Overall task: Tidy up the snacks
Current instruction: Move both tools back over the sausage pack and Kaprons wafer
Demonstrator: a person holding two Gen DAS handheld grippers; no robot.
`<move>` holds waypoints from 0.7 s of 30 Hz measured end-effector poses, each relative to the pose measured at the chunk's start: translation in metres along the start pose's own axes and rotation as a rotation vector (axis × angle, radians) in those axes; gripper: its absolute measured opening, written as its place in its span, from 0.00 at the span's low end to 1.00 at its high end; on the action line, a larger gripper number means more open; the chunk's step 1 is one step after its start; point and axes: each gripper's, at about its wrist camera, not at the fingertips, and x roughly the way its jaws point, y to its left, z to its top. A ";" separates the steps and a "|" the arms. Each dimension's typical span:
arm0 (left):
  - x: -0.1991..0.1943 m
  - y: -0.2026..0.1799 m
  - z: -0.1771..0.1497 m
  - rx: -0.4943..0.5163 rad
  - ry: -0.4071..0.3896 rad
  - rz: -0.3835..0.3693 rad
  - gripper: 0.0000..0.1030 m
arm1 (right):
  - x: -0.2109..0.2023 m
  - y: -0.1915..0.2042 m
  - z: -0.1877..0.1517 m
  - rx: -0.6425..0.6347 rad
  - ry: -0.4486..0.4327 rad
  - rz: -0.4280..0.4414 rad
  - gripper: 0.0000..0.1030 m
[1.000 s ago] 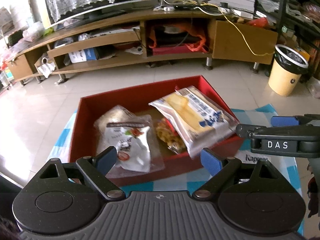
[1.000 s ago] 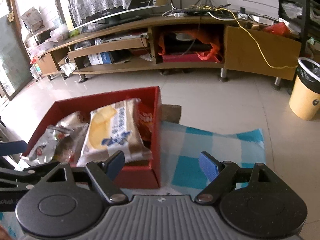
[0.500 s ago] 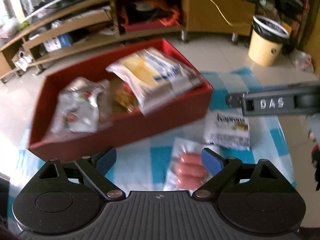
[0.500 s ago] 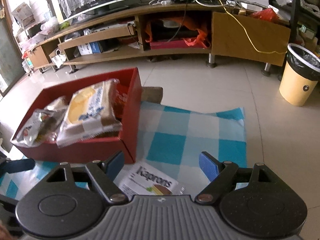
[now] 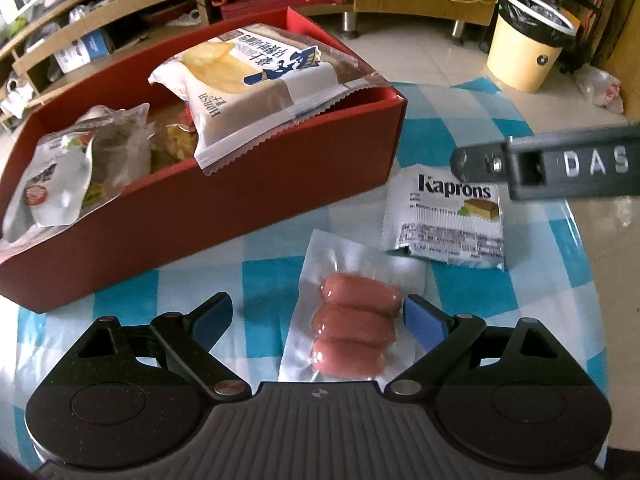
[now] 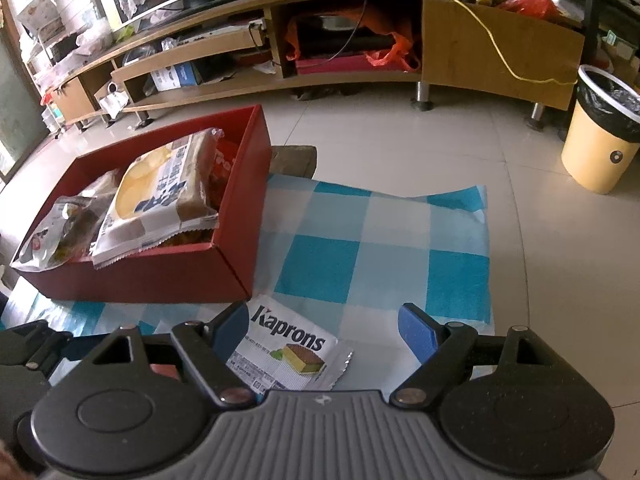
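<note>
Left wrist: left gripper (image 5: 318, 316) released above the sausages (image 5: 354, 322); centre it, lower, pinch across. Right gripper (image 6: 322, 326), released, hangs over the Kaprons pack (image 6: 286, 354).

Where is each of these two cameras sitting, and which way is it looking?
Left wrist view: it sits on the left gripper, looks steeply down past its open fingers at the sausage pack on the checked cloth; the right gripper's finger pokes in at the right.
Right wrist view: it sits on the right gripper, looks down and across the room over the Kaprons packet, with nothing between its open fingers.
Both views share the red box of snacks, the Kaprons packet, the cloth and the yellow bin.
</note>
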 end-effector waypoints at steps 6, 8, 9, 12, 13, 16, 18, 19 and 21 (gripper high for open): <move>0.001 -0.001 -0.001 0.010 -0.003 -0.014 0.91 | 0.008 0.001 -0.001 -0.008 0.027 0.000 0.79; 0.000 -0.003 -0.001 0.021 0.002 -0.022 0.91 | 0.010 0.001 -0.002 -0.007 0.034 -0.003 0.79; 0.000 -0.004 -0.001 0.027 0.006 -0.030 0.92 | 0.010 0.001 -0.002 -0.005 0.036 -0.003 0.79; 0.003 -0.009 -0.001 0.047 0.020 -0.046 0.98 | 0.011 0.002 -0.002 -0.010 0.037 0.001 0.79; 0.003 -0.012 -0.003 0.064 0.015 -0.032 0.99 | 0.012 0.002 -0.002 -0.013 0.039 0.001 0.79; 0.002 -0.014 -0.004 0.074 0.006 -0.036 0.95 | 0.014 0.002 -0.002 -0.015 0.047 0.000 0.79; -0.001 -0.011 -0.005 0.060 -0.001 -0.040 0.87 | 0.014 0.001 -0.002 -0.012 0.051 0.001 0.79; -0.004 -0.008 -0.005 0.058 -0.004 -0.047 0.78 | 0.015 0.001 -0.002 -0.011 0.052 0.003 0.79; -0.008 -0.006 -0.008 0.064 0.009 -0.035 0.77 | 0.016 0.001 -0.002 -0.009 0.058 0.011 0.79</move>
